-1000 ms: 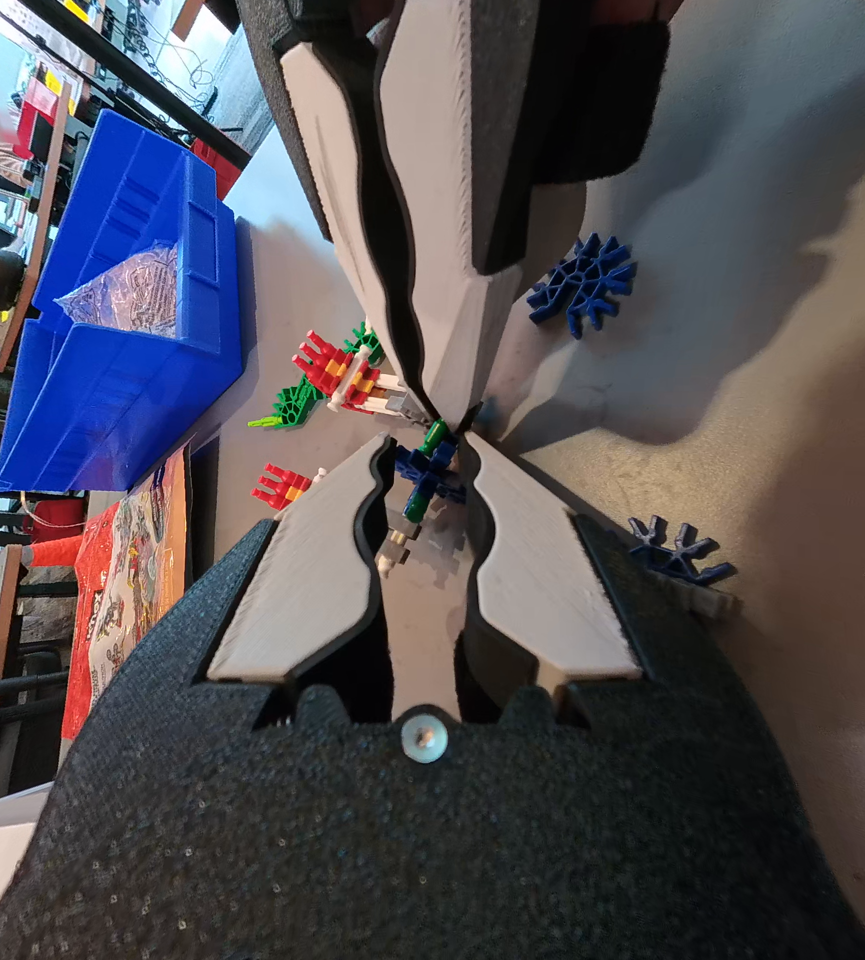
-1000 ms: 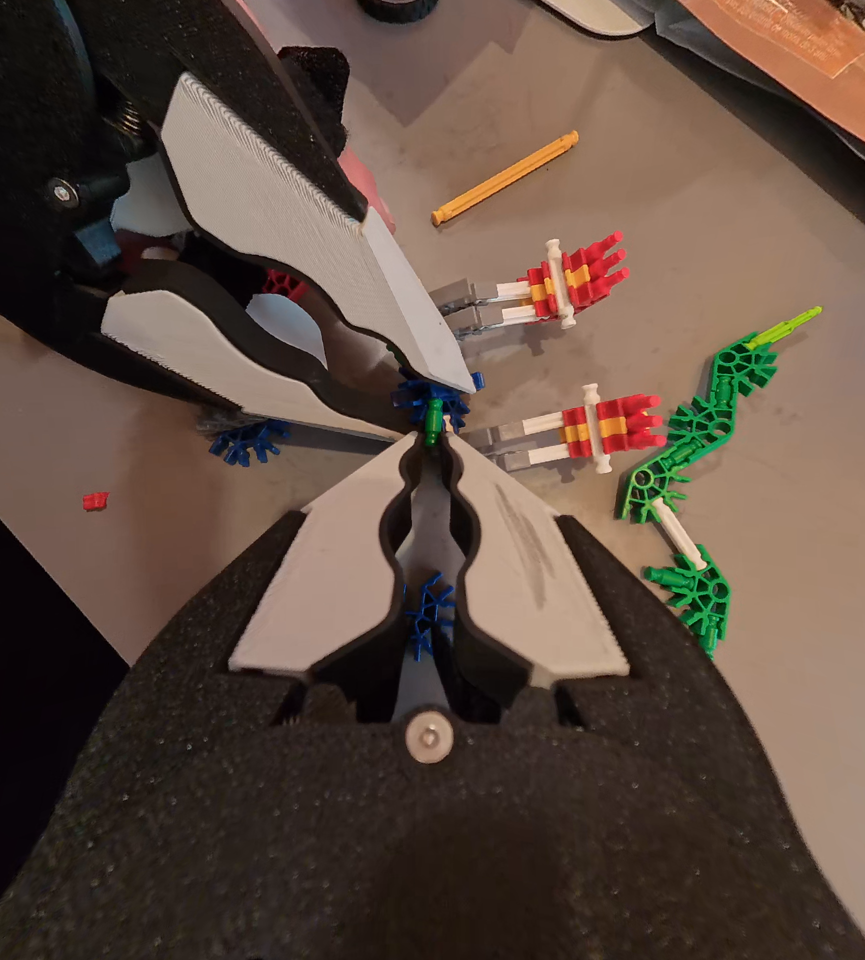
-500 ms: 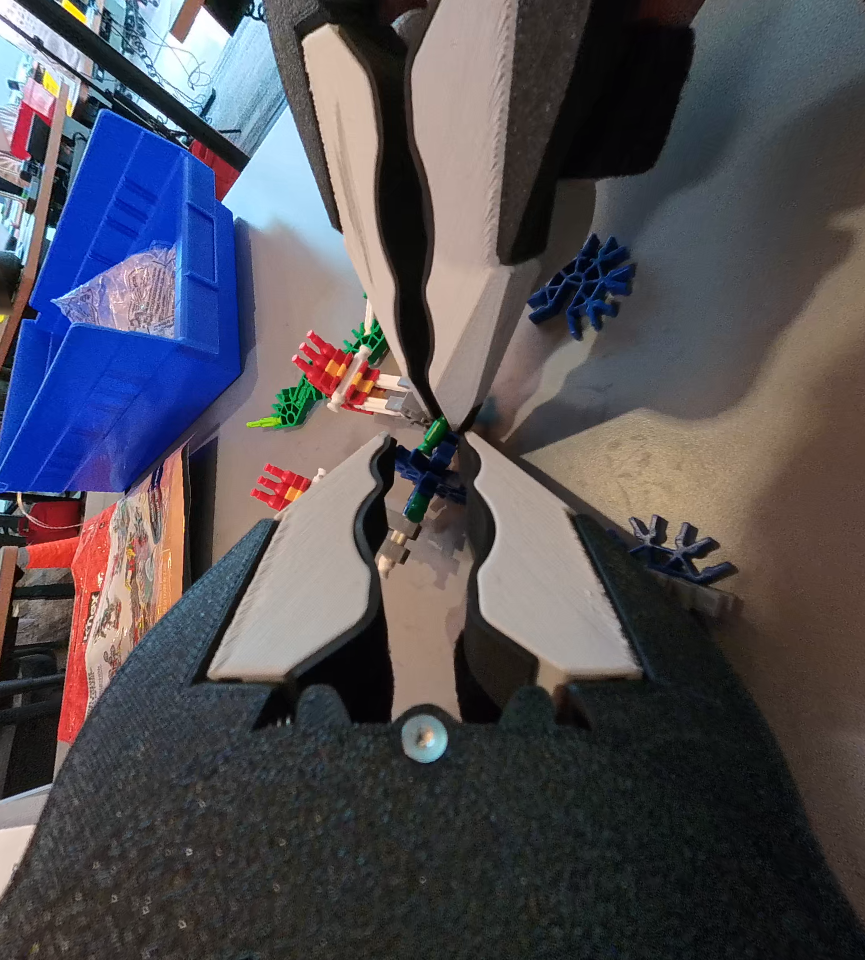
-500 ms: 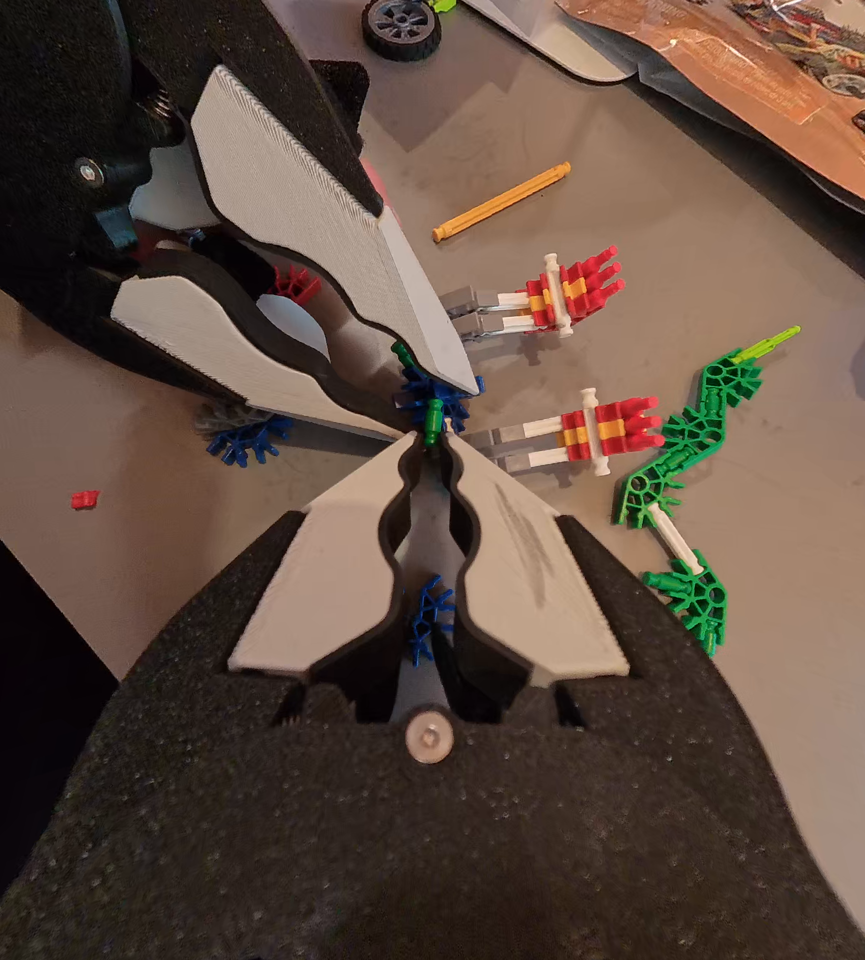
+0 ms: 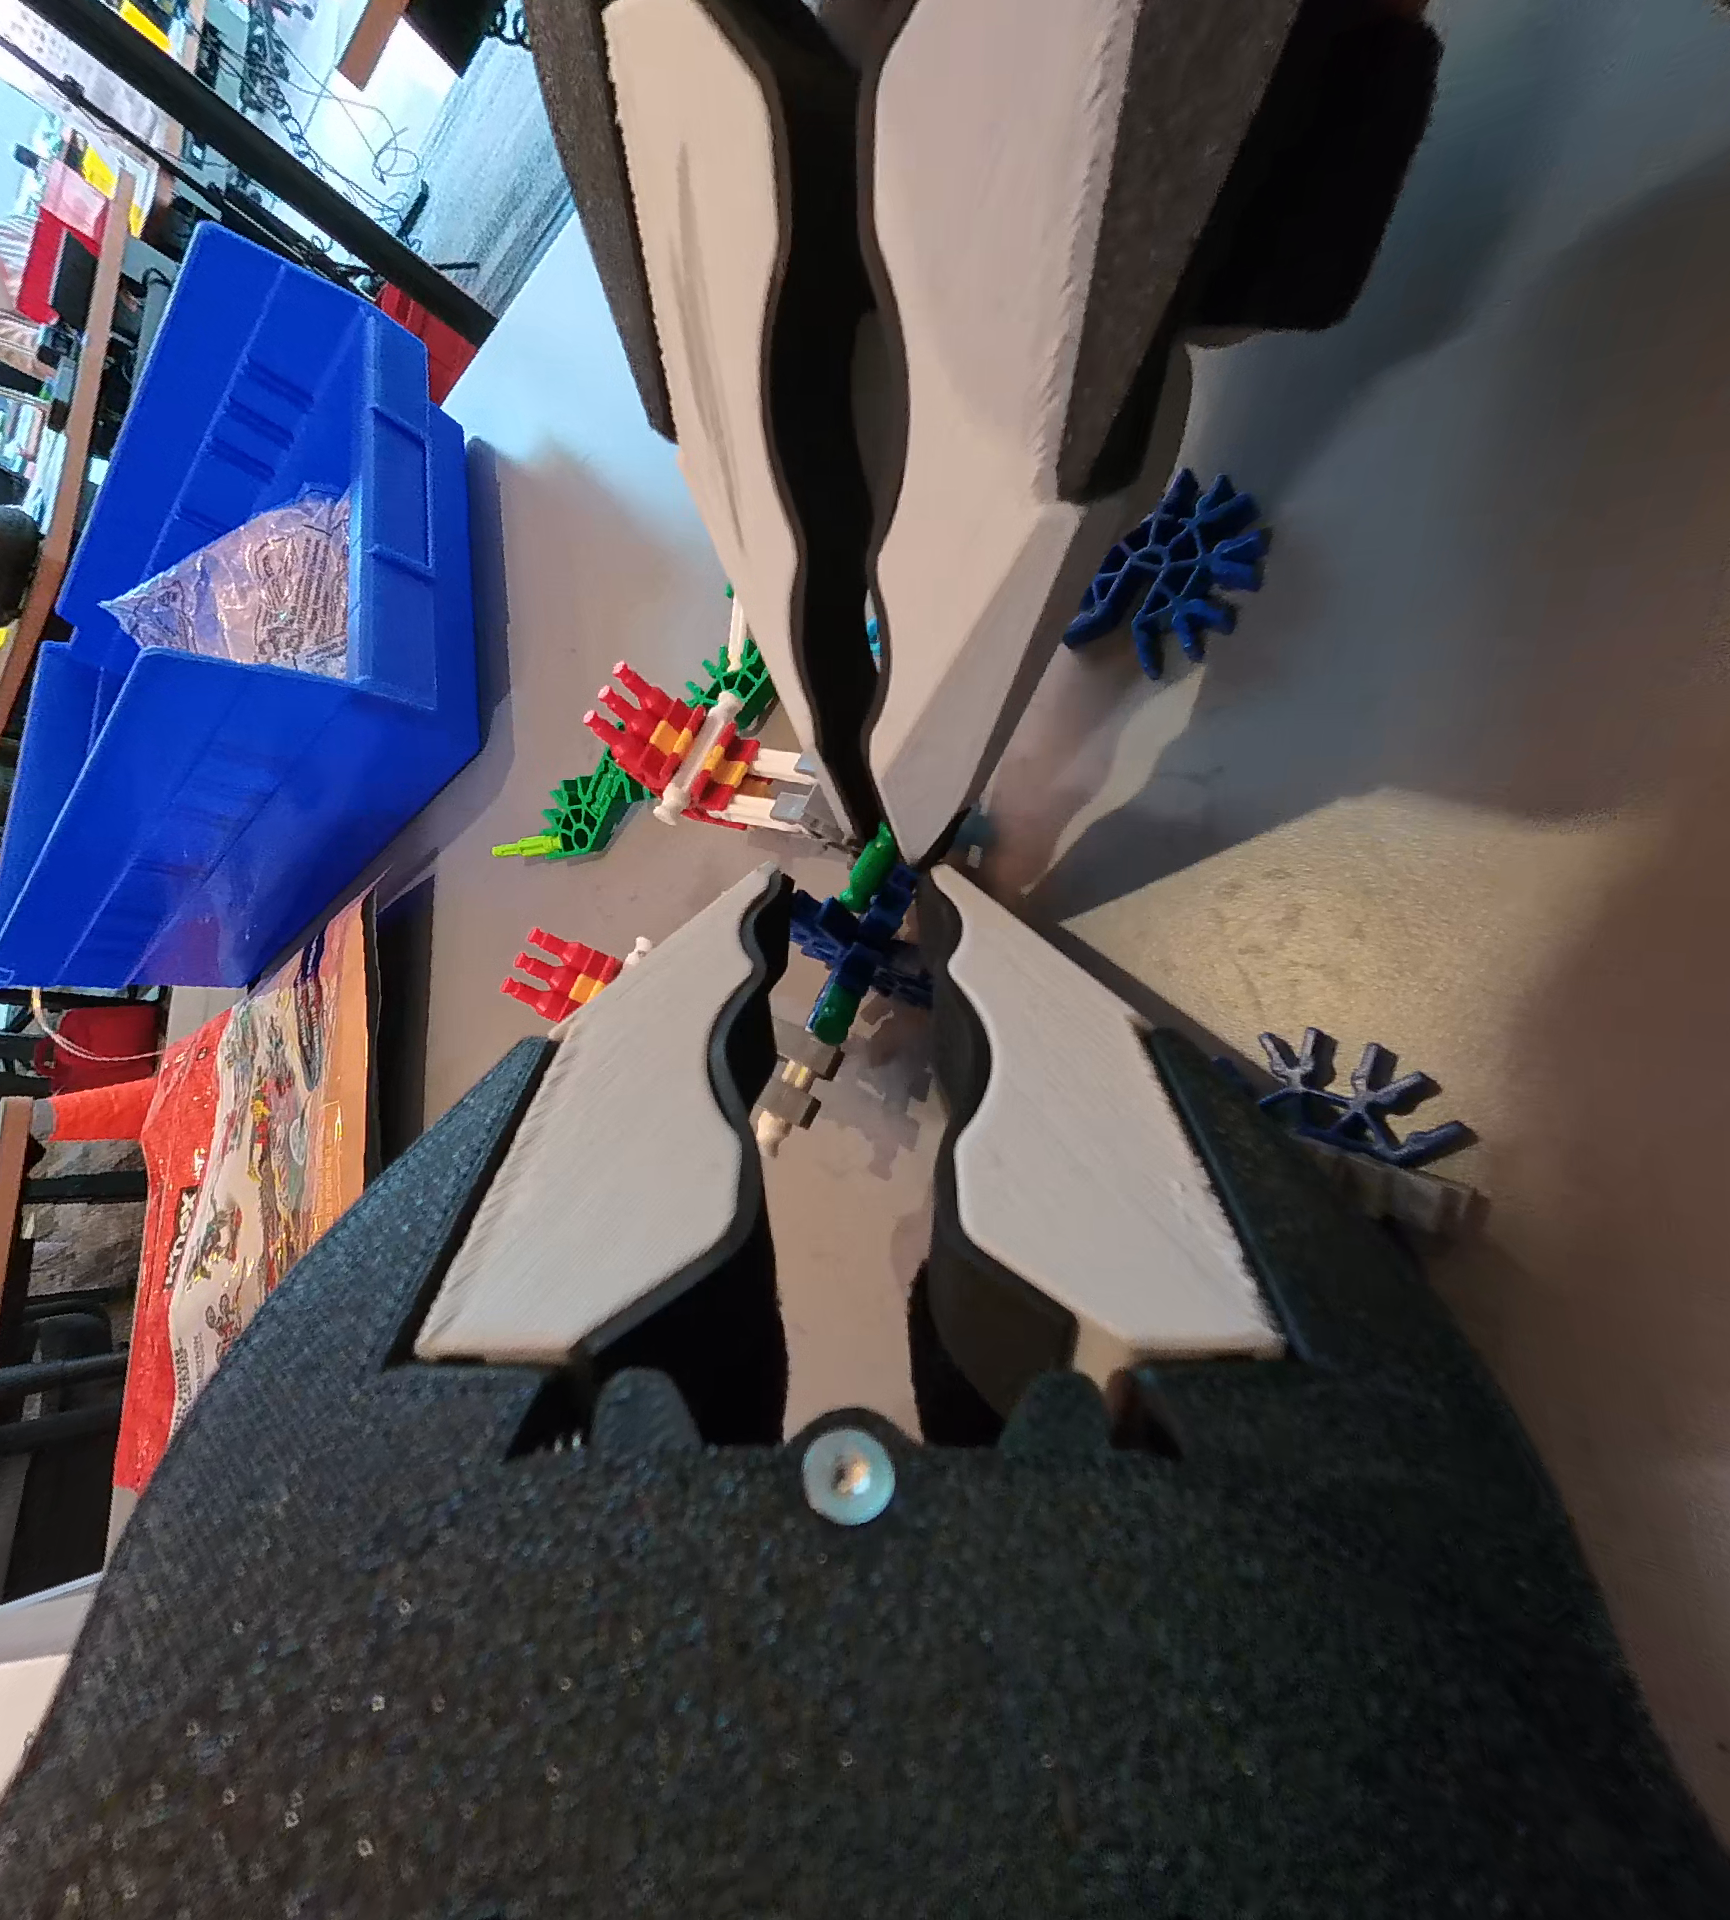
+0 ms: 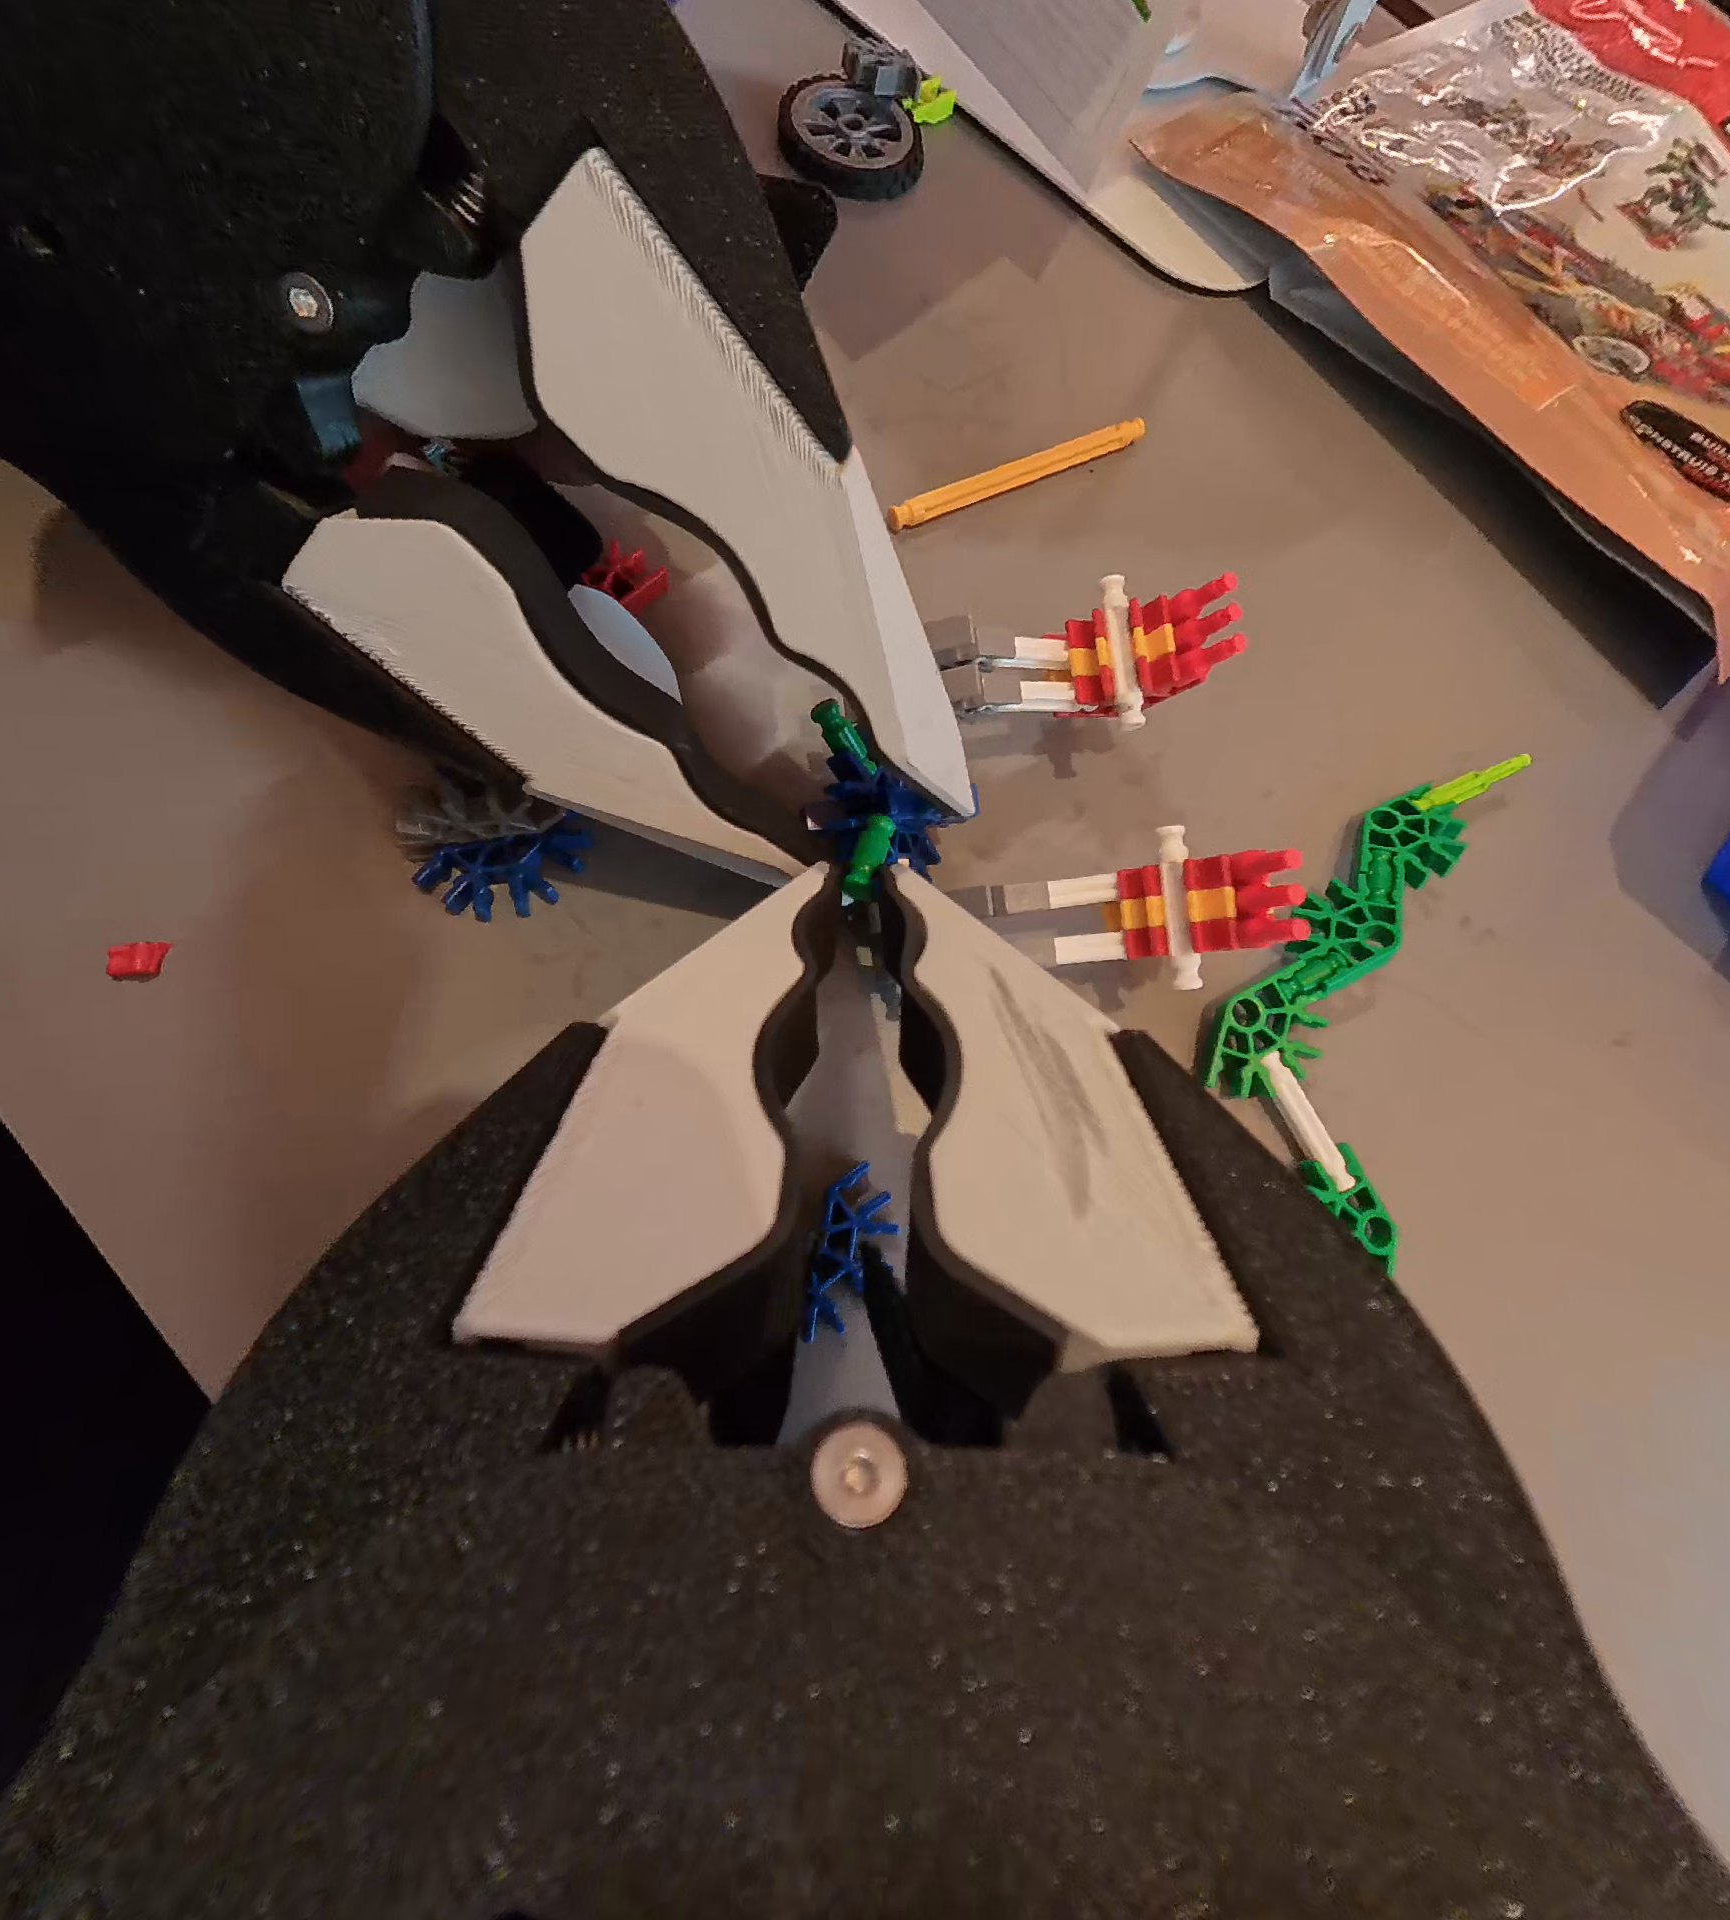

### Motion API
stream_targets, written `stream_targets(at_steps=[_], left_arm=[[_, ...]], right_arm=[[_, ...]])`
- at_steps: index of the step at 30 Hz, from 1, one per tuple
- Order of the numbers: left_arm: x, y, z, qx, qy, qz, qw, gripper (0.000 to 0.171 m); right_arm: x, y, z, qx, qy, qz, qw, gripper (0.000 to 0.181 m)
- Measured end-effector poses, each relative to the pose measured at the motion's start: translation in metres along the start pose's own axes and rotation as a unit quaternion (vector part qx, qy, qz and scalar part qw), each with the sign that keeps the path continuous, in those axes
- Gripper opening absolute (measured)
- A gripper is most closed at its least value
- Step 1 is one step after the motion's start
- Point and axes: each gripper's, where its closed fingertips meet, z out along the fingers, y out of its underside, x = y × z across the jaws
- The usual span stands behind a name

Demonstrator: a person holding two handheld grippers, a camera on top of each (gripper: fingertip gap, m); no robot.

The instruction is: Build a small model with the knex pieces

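Left to right, left wrist view: blue plastic bin (image 5: 217,675) well apart; red-and-yellow rod assemblies (image 5: 695,748) on the grey table (image 5: 1463,935).

Your left gripper (image 5: 856,904) is clamped on the blue snowflake connector (image 5: 861,935), which is held just above the table. Your right gripper (image 6: 859,883) meets it tip to tip, pinching the short green rod (image 6: 866,852) that runs through the connector.

Change: more of the rod's far end shows beyond the connector than a second ago, and both grips are unchanged.

A loose blue connector (image 5: 1167,571) lies at right.
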Motion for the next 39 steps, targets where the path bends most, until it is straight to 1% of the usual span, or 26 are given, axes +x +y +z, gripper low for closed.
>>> stream_targets(at_steps=[5,8,10,13,24,34,39], left_arm=[[0.0000,0.0003,0.0000,-0.001,-0.001,0.002,1.000,0.024],[0.0000,0.0001,0.0001,-0.002,-0.002,0.003,1.000,0.024],[0.0001,0.0000,0.0002,-0.002,-0.002,0.004,1.000,0.024],[0.0002,-0.0001,0.0001,-0.003,-0.002,0.004,1.000,0.024],[0.0000,0.0001,0.0001,-0.004,-0.003,0.008,1.000,0.024],[-0.0004,0.0003,0.0003,-0.005,-0.004,0.010,1.000,0.023],[-0.0008,0.0009,0.0002,-0.006,-0.006,0.015,1.000,0.023]], right_arm=[[0.0002,0.0003,0.0003,-0.002,0.004,-0.006,1.000,0.007],[0.0007,0.0014,0.0004,-0.008,-0.002,0.015,1.000,0.007],[0.0013,0.0052,0.0015,-0.024,-0.008,0.045,0.999,0.006],[0.0002,0.0056,0.0017,-0.020,-0.028,0.089,0.995,0.006],[0.0002,0.0062,0.0025,-0.020,-0.041,0.130,0.990,0.005],[0.0001,0.0053,0.0035,-0.020,-0.087,0.213,0.973,0.005],[0.0004,0.0052,0.0045,-0.015,-0.089,0.220,0.971,0.005]])
